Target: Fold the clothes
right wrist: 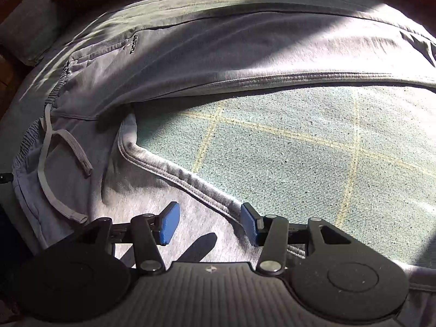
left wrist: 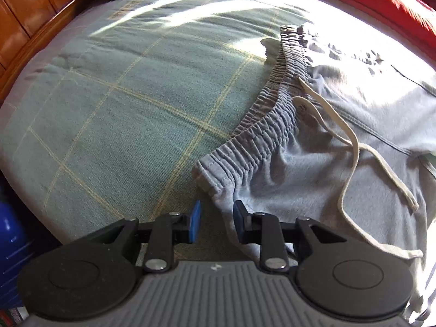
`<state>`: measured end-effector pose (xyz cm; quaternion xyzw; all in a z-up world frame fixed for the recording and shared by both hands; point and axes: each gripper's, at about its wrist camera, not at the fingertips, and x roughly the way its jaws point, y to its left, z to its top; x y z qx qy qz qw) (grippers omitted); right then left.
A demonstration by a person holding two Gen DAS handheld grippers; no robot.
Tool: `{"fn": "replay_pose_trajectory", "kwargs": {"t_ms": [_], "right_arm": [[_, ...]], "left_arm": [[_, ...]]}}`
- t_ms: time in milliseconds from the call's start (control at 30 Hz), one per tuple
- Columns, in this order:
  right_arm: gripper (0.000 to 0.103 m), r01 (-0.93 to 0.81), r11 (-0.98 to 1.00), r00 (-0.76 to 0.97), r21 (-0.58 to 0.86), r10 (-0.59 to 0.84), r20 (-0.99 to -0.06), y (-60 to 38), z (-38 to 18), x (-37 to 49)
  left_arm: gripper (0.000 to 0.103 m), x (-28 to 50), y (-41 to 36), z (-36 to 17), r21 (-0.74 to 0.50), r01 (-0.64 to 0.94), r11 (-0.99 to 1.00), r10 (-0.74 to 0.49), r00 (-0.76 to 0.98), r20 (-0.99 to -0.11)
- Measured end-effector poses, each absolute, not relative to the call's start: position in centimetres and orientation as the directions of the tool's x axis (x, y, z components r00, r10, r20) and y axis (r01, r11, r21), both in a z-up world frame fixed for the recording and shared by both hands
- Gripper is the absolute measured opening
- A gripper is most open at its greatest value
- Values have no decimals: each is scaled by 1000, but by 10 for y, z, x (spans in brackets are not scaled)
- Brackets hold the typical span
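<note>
- Left wrist view: grey sweatpants (left wrist: pixel 313 163) lie spread on a bed with a green checked bedspread (left wrist: pixel 122 114), elastic waistband (left wrist: pixel 259 125) bunched, white drawstring (left wrist: pixel 351 147) loose on top.
- The left claw (left wrist: pixel 216 222) stands narrowly parted at the waistband corner, pads not pressing cloth.
- The right claw (right wrist: pixel 208 223) gapes about half wide over a leg's inner seam (right wrist: pixel 185 177), gripping nothing.
- Soft, light, floppy jersey; I'd pinch the thick waistband and the stitched seam, where it should hold best.
</note>
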<state>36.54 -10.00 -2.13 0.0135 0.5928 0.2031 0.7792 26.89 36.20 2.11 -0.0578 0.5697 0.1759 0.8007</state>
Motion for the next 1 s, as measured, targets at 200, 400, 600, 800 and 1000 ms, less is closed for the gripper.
{"fn": "replay_pose_trajectory", "kwargs": {"t_ms": [200, 400, 600, 800, 1000], "right_arm": [[54, -76, 979, 305, 191, 205, -930, -165, -11, 328], [54, 94, 994, 354, 57, 20, -935, -256, 1, 297], [54, 181, 983, 362, -15, -81, -929, -347, -6, 286], [54, 223, 975, 394, 24, -67, -917, -416, -20, 284], [54, 175, 979, 402, 102, 23, -915, -448, -33, 277]], "left_arm": [[30, 316, 281, 50, 128, 77, 989, 84, 424, -902], [30, 349, 149, 35, -16, 569, 822, -284, 386, -878], [46, 348, 19, 21, -14, 905, 426, -482, 213, -850], [49, 336, -85, -15, 20, 992, 123, -508, 80, -858], [49, 334, -139, -42, 10, 994, 107, -480, 60, -875]]}}
